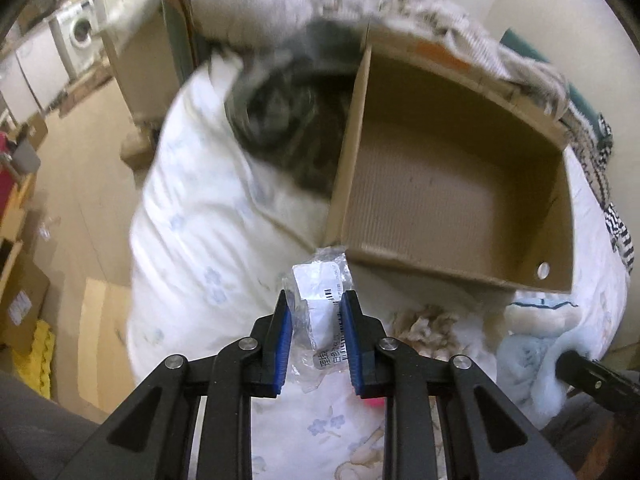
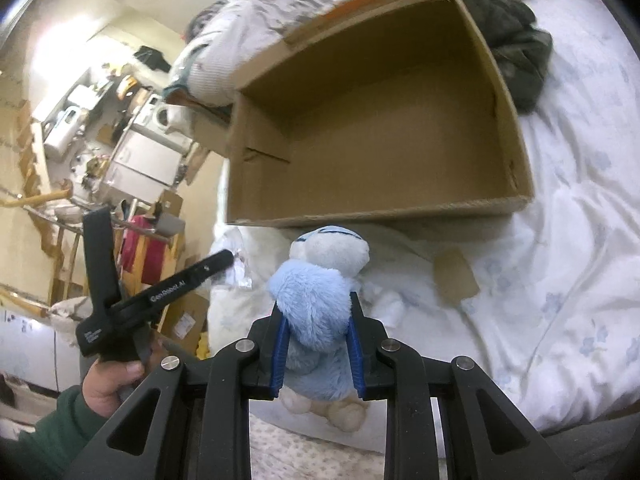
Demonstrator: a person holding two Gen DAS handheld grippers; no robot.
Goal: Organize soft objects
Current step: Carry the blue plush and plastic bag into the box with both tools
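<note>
My left gripper [image 1: 315,300] is shut on a clear plastic packet with a white barcode label [image 1: 316,300], held above the bed just in front of the open cardboard box [image 1: 440,184]. In the right wrist view my right gripper [image 2: 316,312] is shut on a light blue plush toy [image 2: 316,292] with a cream face, in front of the same box [image 2: 380,120], whose inside is bare. The left gripper [image 2: 228,258] shows there too, held in a hand at the left, its tips at the crinkled packet [image 2: 240,276]. The blue plush [image 1: 532,332] also appears low right in the left wrist view.
The box rests on a white quilt with pale blue flowers [image 2: 568,240]. A dark fuzzy garment [image 1: 280,136] lies beside the box, and grey-white clothes [image 2: 260,20] pile behind it. A small cardboard scrap [image 2: 456,276] lies on the quilt. Floor, boxes and a washing machine [image 1: 80,32] are off the bedside.
</note>
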